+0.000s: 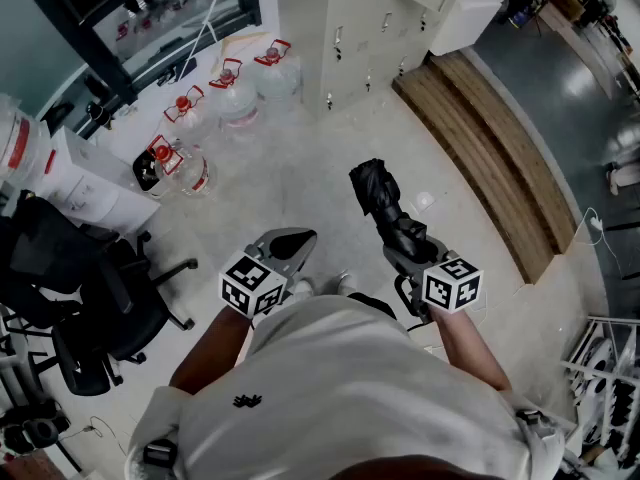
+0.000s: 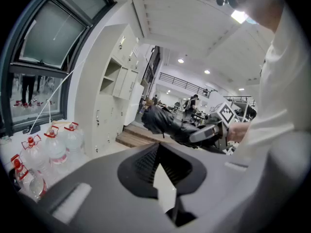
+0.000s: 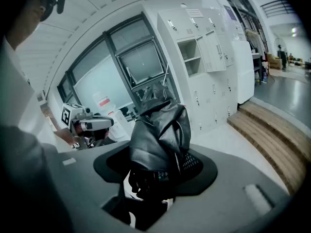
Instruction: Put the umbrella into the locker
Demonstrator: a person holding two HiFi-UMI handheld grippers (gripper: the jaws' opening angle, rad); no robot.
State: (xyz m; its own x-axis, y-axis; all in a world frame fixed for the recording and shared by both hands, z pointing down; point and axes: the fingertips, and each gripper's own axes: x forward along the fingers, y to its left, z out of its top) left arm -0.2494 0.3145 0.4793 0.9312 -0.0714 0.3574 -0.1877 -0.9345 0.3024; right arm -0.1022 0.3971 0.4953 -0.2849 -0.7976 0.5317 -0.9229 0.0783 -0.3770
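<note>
Well short of the lockers [image 1: 365, 38], the right gripper [image 3: 154, 181] clamps the near end of a folded black umbrella [image 3: 158, 130]; the left gripper [image 2: 164, 183] has its jaws together, empty. Light, with soft loose fabric, the umbrella likely holds best by that stiffer end.

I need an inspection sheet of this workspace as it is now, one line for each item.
Surface: pale floor.
Job's things: black folded umbrella in right hand-held gripper; lockers ahead, with an open compartment.
Clutter: water jugs left of lockers; black chair at left.
Grippers: left hand-held gripper shut, empty; right one shut on umbrella.
Cables: thin cable on floor at right edge.
Surroundings: wooden step right of lockers; window behind jugs.
</note>
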